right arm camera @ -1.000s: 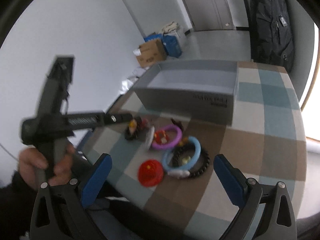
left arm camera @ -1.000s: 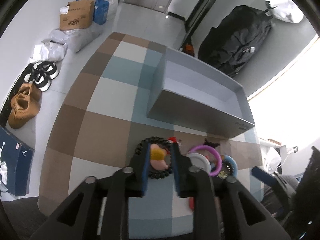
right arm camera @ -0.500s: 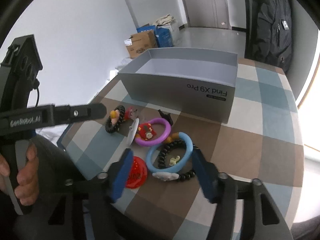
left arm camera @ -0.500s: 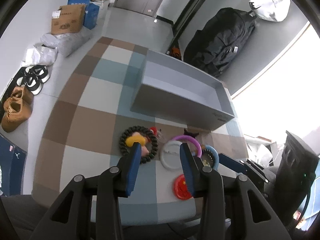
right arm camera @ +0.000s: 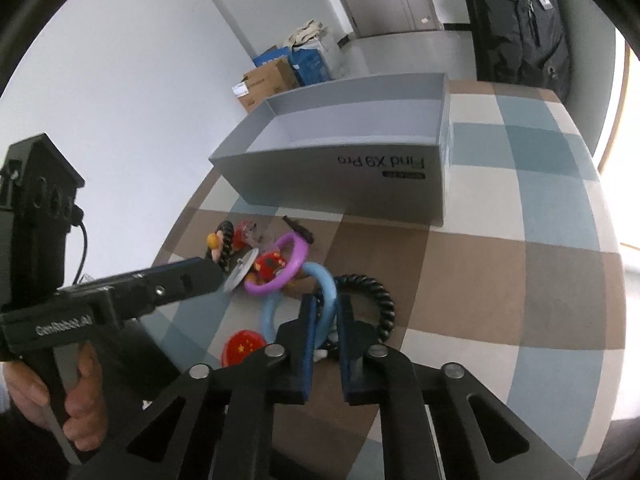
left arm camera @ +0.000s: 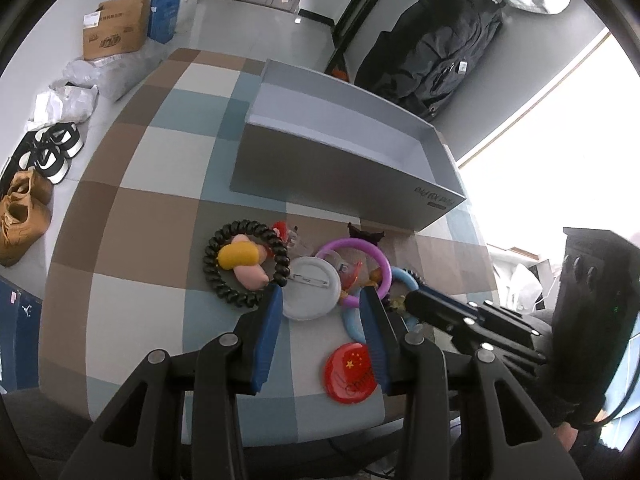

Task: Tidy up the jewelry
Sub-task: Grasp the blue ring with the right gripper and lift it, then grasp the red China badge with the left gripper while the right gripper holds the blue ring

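A pile of jewelry lies on the checked table in front of an open grey box (left arm camera: 352,160), which also shows in the right wrist view (right arm camera: 344,168). My left gripper (left arm camera: 320,300) is open above the white round badge (left arm camera: 310,294), beside the black beaded bracelet with yellow and pink charms (left arm camera: 244,266). My right gripper (right arm camera: 326,304) is shut on the blue ring (right arm camera: 324,284), which lies by the purple ring (right arm camera: 288,268) and a black coil bracelet (right arm camera: 380,300). A red flag badge (left arm camera: 350,372) lies nearest me.
The table's front edge is just below the red badge (right arm camera: 242,348). On the floor to the left are shoes (left arm camera: 24,208), cardboard boxes (left arm camera: 112,32) and bags. A black backpack (left arm camera: 440,52) stands behind the box.
My left gripper moved right from the beaded bracelet to above the white badge. My right gripper came down and closed its fingers on the blue ring.
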Demonstrator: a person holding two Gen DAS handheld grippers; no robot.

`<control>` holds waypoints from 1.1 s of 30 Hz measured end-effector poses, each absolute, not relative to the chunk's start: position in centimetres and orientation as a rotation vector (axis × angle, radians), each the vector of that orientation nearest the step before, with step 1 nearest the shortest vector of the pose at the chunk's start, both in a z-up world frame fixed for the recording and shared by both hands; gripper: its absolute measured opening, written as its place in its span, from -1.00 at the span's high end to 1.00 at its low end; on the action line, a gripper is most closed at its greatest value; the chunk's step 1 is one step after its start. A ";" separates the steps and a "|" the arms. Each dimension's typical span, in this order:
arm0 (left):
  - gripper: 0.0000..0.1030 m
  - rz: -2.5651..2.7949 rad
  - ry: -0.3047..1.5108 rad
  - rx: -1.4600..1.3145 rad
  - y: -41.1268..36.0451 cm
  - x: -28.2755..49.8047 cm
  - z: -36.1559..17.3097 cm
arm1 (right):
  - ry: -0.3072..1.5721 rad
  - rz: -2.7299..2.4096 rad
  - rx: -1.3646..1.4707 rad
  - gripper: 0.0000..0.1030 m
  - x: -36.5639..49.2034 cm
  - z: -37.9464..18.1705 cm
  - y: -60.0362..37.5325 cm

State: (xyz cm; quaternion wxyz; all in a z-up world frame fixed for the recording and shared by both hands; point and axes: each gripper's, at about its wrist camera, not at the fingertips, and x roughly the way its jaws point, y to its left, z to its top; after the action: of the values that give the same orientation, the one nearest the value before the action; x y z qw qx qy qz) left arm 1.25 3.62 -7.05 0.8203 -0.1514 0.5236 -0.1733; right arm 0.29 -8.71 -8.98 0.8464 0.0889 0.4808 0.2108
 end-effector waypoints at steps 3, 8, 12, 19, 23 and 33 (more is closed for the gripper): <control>0.34 -0.365 1.125 -0.317 3.5 1.3 -7.3 | 0.996 0.447 0.205 0.87 0.1 -8.5 -9.1; 0.34 -0.355 1.137 -0.299 3.1 1.3 -7.6 | 0.961 0.445 0.236 0.88 -0.1 -7.7 -10.0; 0.34 -0.352 1.136 -0.292 3.0 1.1 -7.4 | 0.931 0.439 0.260 0.88 -0.2 -7.0 -10.8; 0.34 -0.375 1.146 -0.266 2.4 -0.2 -6.9 | 0.885 0.406 0.324 0.88 0.1 -6.1 -12.7; 0.34 -0.402 1.178 -0.256 1.6 -1.0 -7.3 | 0.859 0.402 0.347 0.87 0.1 -5.5 -13.5; 0.02 -0.349 1.185 -0.101 -1.0 -2.1 -8.0 | 0.831 0.409 0.376 0.87 -0.5 -4.9 -14.6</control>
State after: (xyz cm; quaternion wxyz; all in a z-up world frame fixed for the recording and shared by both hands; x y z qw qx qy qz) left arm -2.15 -0.98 -7.97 0.8140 -0.0473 0.5553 -0.1635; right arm -0.49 -14.59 -4.94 0.8777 0.1805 0.3983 0.1960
